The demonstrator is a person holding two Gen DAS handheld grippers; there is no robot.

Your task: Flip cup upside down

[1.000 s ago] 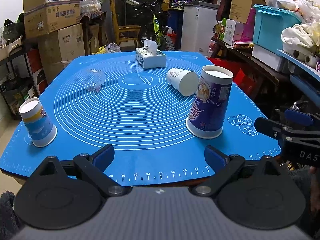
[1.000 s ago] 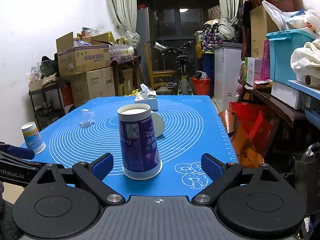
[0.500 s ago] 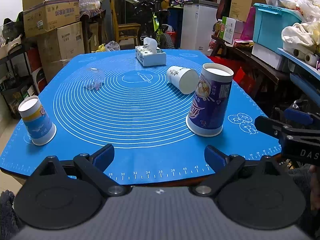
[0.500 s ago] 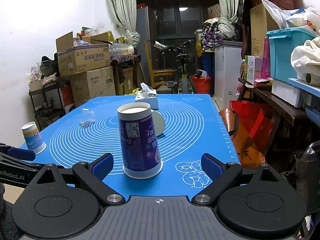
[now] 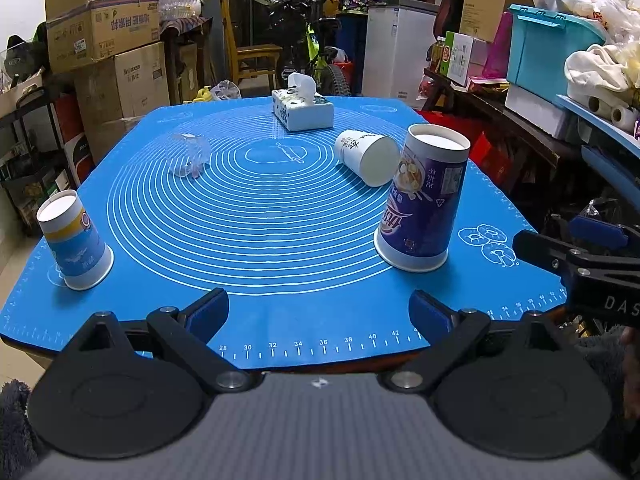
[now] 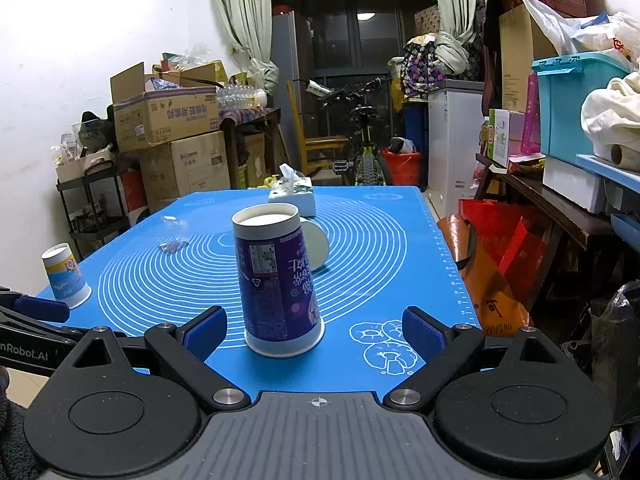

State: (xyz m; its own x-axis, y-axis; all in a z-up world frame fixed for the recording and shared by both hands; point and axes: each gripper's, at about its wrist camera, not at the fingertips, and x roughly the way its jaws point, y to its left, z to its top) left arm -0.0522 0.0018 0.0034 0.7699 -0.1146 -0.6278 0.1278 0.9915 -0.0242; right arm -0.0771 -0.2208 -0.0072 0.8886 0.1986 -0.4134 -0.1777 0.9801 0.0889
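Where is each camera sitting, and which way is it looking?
Left wrist: rides on the left gripper at the blue mat's near edge, looking across it; the right gripper shows.
Right wrist: rides on the right gripper, facing the purple cup; the left gripper shows.
Shared: purple cup, tissue box.

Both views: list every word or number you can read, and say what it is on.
"28" to "42": ruler on mat.
"DAS": right gripper.
"nRobot.AI": left gripper.
"KOPING": orange bag.
Purple cup, yellow-banded cup, lying white cup, boxes: print unreadable.
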